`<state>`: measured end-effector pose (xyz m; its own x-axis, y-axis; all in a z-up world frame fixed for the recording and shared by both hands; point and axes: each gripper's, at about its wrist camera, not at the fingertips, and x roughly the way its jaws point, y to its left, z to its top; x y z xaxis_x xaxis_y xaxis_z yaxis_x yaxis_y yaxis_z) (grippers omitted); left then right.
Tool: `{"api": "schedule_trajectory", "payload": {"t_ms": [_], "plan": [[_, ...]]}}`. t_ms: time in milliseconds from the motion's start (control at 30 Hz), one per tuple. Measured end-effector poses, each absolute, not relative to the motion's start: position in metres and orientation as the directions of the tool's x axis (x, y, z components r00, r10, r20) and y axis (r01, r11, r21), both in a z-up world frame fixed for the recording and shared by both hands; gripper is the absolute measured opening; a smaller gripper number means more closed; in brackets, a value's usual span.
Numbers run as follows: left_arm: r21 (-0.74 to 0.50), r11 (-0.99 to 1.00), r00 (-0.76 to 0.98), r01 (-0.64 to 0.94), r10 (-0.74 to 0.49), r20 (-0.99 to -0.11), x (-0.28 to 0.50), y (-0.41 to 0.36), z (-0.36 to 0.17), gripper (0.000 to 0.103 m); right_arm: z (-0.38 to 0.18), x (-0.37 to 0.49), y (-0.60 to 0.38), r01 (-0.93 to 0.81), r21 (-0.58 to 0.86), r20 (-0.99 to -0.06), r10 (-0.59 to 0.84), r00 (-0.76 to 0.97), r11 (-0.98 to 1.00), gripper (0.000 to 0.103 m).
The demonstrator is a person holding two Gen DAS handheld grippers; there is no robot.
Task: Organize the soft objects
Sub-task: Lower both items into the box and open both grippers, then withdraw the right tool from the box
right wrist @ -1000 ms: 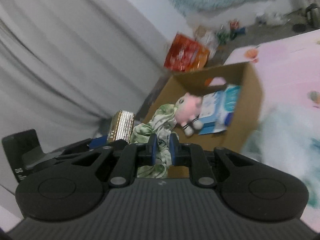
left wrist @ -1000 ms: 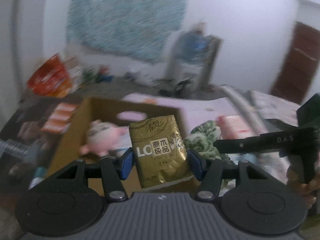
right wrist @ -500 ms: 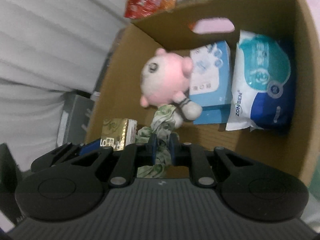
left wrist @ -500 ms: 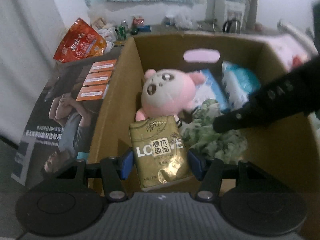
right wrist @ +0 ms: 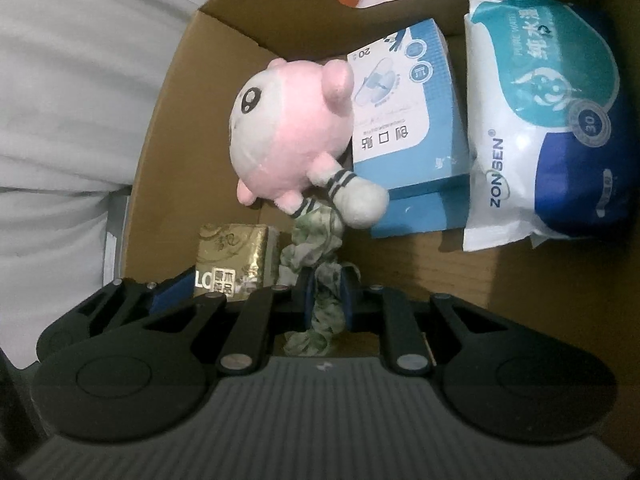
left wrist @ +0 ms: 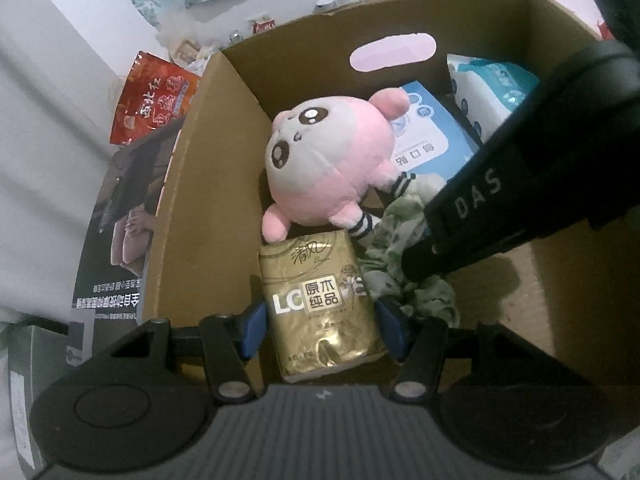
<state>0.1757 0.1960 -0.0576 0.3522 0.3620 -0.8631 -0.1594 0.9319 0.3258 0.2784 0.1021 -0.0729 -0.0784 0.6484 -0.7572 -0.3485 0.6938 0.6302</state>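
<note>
Inside the cardboard box (left wrist: 192, 220), my left gripper (left wrist: 322, 326) is shut on a gold tissue pack (left wrist: 320, 300), held low near the box's left wall. Just to its right, my right gripper (right wrist: 326, 296) has a green patterned cloth (right wrist: 316, 240) between its pads; its jaws are opening slightly, and the pads still touch the cloth. In the left wrist view the cloth (left wrist: 394, 240) hangs from the right gripper's black body (left wrist: 500, 184). A pink plush toy (left wrist: 328, 164) lies just beyond both items, its striped foot (right wrist: 360, 200) over the cloth. The tissue pack (right wrist: 232, 260) also shows in the right wrist view.
A blue-and-white box (right wrist: 404, 128) and a pack of wet wipes (right wrist: 548, 120) lie at the far side of the cardboard box. Bare box floor (right wrist: 460, 272) shows at the near right. Outside to the left are a red snack bag (left wrist: 152, 100), a dark poster (left wrist: 116, 220) and white fabric (right wrist: 80, 80).
Both grippers have come down from above the box into it, carrying the tissue pack and the cloth. The plush and packs now appear closer and larger.
</note>
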Motion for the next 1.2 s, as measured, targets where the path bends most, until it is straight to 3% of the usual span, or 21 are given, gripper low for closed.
{"api": "schedule_trajectory", "payload": {"t_ms": [267, 400, 800, 900, 967, 1000, 1200], "plan": [[0.347, 0.925, 0.336, -0.156, 0.380, -0.862, 0.182, 0.196, -0.060, 0.063, -0.075, 0.279, 0.086, -0.320, 0.642, -0.749, 0.659, -0.068, 0.697, 0.015], [0.355, 0.920, 0.346, -0.165, 0.391, -0.853, 0.181, 0.195, -0.055, 0.079, -0.077, 0.282, 0.078, -0.313, 0.642, -0.750, 0.658, -0.068, 0.699, 0.015], [0.343, 0.919, 0.380, -0.194, 0.393, -0.837, 0.170, 0.197, -0.031, 0.079, -0.094, 0.283, 0.078, -0.271, 0.677, -0.729, 0.674, -0.119, 0.685, 0.016], [0.335, 0.921, 0.382, -0.200, 0.388, -0.839, 0.167, 0.197, -0.028, 0.079, -0.091, 0.282, 0.075, -0.278, 0.669, -0.735, 0.667, -0.117, 0.689, 0.027], [0.322, 0.924, 0.388, -0.206, 0.379, -0.840, 0.164, 0.196, -0.025, 0.079, -0.082, 0.282, 0.071, -0.283, 0.670, -0.732, 0.673, -0.101, 0.686, 0.050], [0.315, 0.926, 0.392, -0.208, 0.374, -0.841, 0.163, 0.195, -0.023, 0.079, -0.075, 0.282, 0.068, -0.292, 0.666, -0.733, 0.675, -0.086, 0.687, 0.054], [0.260, 0.936, 0.426, -0.236, 0.340, -0.838, 0.153, 0.189, -0.003, 0.081, -0.036, 0.285, 0.048, -0.335, 0.696, -0.686, 0.726, -0.048, 0.636, 0.063]]}}
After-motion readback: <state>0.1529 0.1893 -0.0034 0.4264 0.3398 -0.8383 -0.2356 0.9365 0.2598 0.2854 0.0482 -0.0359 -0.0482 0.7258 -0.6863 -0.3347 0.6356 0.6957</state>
